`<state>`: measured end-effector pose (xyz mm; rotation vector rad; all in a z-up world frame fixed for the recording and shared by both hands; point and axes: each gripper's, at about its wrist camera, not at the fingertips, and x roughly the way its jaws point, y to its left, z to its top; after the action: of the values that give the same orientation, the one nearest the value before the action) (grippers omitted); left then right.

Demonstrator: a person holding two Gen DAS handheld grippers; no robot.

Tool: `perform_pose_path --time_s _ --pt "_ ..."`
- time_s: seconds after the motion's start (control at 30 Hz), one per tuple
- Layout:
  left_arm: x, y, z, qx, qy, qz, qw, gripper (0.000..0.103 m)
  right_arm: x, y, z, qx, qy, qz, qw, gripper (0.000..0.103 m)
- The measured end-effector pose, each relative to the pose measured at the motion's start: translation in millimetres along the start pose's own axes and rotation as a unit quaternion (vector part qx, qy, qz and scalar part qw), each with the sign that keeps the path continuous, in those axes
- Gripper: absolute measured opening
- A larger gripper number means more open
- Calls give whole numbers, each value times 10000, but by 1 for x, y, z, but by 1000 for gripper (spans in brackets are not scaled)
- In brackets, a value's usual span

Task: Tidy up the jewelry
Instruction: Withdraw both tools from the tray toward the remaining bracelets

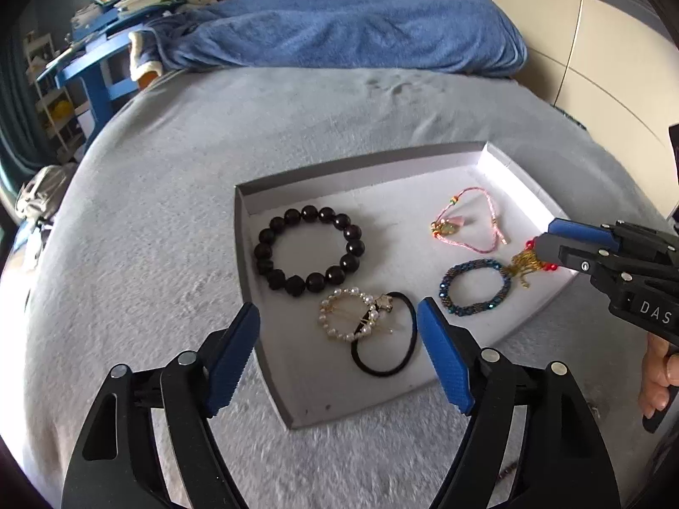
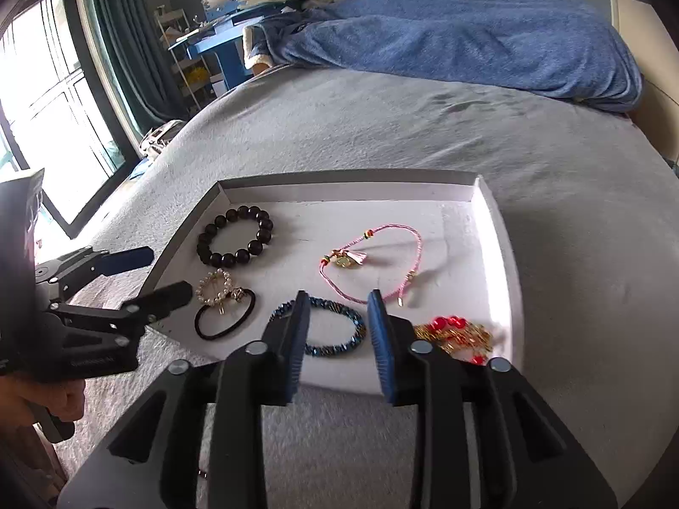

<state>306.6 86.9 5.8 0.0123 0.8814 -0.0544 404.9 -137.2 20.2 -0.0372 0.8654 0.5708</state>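
Observation:
A shallow grey tray (image 1: pixel 245 229) (image 2: pixel 348 178) with a white lining lies on the bed. In it are a dark bead bracelet (image 1: pixel 310 214) (image 2: pixel 244 212), a pearl ring clip (image 1: pixel 324 318) (image 2: pixel 212 280) on a black hair tie (image 1: pixel 382 371) (image 2: pixel 220 333), a blue beaded bracelet (image 1: pixel 471 309) (image 2: pixel 356 326), a pink cord bracelet (image 1: pixel 488 199) (image 2: pixel 418 246) and a gold-and-red piece (image 1: pixel 524 265) (image 2: pixel 450 326). My left gripper (image 1: pixel 337 318) (image 2: pixel 169 273) hovers open over the pearl clip. My right gripper (image 2: pixel 338 299) (image 1: pixel 541 239) stands open above the tray's near right corner, gripping nothing.
The grey bed cover (image 1: pixel 169 169) stretches around the tray. A blue blanket (image 1: pixel 339 21) lies bunched at the far end. Blue furniture with books (image 1: pixel 97 72) and a window (image 2: pixel 42 106) stand off to the left. A hand (image 1: pixel 657 369) (image 2: pixel 42 398) holds each tool.

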Motion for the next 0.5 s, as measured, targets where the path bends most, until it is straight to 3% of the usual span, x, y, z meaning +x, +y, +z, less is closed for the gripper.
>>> perform_pose_path --time_s 0.17,0.5 --pt "-13 1 -9 -83 -75 29 9999 78 -14 -1 -9 109 -83 -25 9999 49" --pt "-48 -9 -44 -236 -199 -116 9995 79 -42 2 -37 365 -227 85 9990 57"
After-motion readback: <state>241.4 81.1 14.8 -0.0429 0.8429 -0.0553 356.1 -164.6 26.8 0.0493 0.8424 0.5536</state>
